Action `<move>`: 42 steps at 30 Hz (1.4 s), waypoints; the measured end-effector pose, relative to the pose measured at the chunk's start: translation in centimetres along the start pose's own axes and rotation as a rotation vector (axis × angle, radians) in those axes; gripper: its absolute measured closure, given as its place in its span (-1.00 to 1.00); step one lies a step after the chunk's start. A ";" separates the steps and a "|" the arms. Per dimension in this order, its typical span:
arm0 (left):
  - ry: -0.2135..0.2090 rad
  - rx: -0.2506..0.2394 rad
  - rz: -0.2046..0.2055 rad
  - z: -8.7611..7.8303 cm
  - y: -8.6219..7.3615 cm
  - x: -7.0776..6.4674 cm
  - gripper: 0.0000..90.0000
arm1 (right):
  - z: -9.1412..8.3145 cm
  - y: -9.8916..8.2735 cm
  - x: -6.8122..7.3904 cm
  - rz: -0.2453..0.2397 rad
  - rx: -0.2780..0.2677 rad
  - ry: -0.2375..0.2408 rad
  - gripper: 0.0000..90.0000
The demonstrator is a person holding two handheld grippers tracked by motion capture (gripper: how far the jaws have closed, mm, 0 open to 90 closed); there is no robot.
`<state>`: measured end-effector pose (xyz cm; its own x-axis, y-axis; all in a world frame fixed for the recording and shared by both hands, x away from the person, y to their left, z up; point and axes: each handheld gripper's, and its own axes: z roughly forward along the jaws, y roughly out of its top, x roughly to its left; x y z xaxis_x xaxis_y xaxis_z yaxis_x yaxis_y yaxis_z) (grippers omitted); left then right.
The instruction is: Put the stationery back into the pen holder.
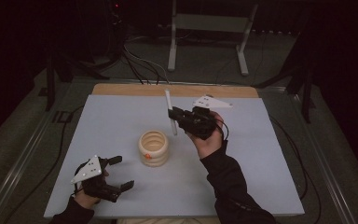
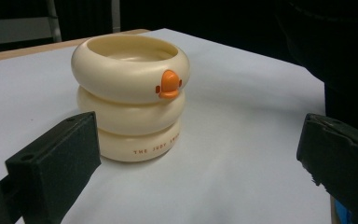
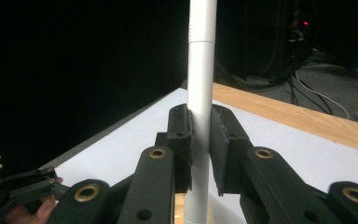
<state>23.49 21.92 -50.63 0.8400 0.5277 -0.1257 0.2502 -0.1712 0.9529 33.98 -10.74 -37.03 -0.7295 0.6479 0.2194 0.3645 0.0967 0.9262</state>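
One white pen (image 1: 170, 112) is clamped between the jaws of the right gripper (image 1: 176, 115) and held upright in the air just right of the frame's centre in the high view, above and slightly right of a cream ringed holder (image 1: 153, 148) that stands at mid-frame on the pale table (image 1: 261, 186). In the right gripper view the pen (image 3: 200, 93) is seen pinched tightly between the two black pads (image 3: 182, 135), its shaft running from bottom to top of the frame. The left gripper (image 1: 121, 171) is rested at the lower left with its jaws spread wide and nothing between them; the holder (image 2: 130, 98), marked by a small orange beak (image 2: 168, 84), is faced from close by. The pick-up is judged done; the lowering of the pen into the holder's open mouth is judged left to do.
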 end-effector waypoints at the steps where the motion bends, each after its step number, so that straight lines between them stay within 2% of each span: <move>1: 0.000 -0.003 0.000 0.0 0.0 0.0 -1.00 | 0.2 0.0 0.1 0.001 0.003 0.007 0.74; 19: -0.001 -0.005 -0.001 -0.1 0.0 0.0 -1.00 | 3.4 -0.9 1.4 -0.047 -0.003 0.077 0.74; 33: -0.003 -0.005 -0.002 -0.1 0.0 0.0 -1.00 | 5.7 -2.4 1.5 -0.070 0.016 0.132 0.74; 38: -0.005 -0.004 -0.001 -0.1 0.0 0.0 -1.00 | 6.1 -2.7 1.5 -0.063 0.030 0.135 0.74; 42: -0.006 -0.006 -0.003 -0.1 0.0 0.0 -1.00 | 6.7 -3.5 1.3 -0.075 0.043 0.137 0.74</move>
<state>23.43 22.03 -50.59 0.8423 0.5231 -0.1299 0.2496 -0.1649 0.9542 35.62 -5.13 -42.04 -0.8268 0.5286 0.1923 0.3279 0.1751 0.9284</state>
